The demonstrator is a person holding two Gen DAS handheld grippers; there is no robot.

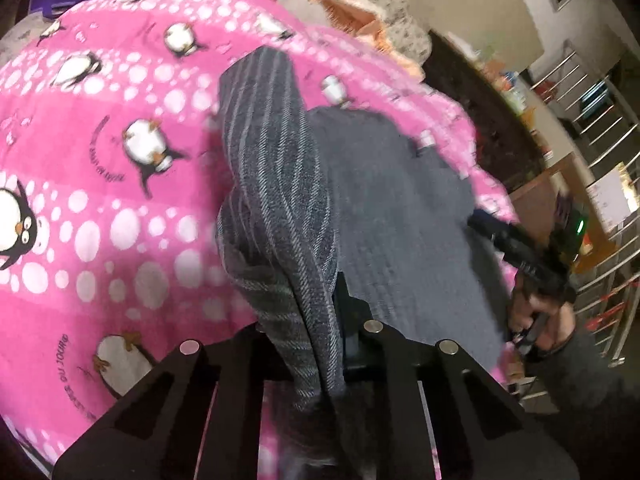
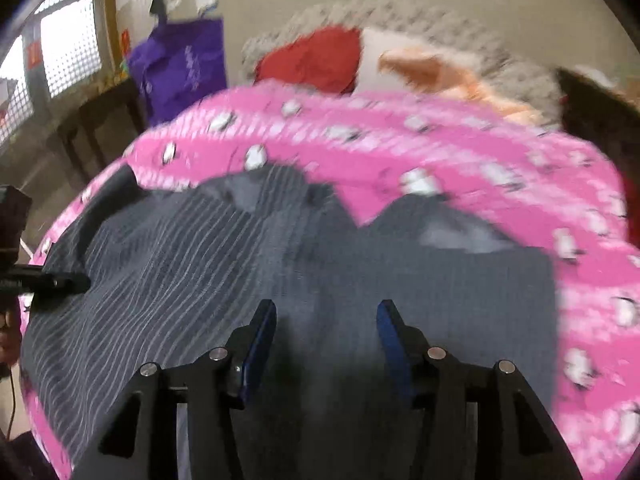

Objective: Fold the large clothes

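Pinched in our left gripper, a raised fold of the dark grey striped woven garment stands up off the pink penguin-print quilt, lifted, we judge, to carry that side over. Our right gripper hovers with jaws apart and nothing between them above the flat part of the garment, probably choosing its next hold.

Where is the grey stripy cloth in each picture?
Left wrist view: the grey striped garment hangs up the middle, pinched in the left gripper.
Right wrist view: it lies across the lower half.
Shared landmark: the pink penguin blanket underneath.
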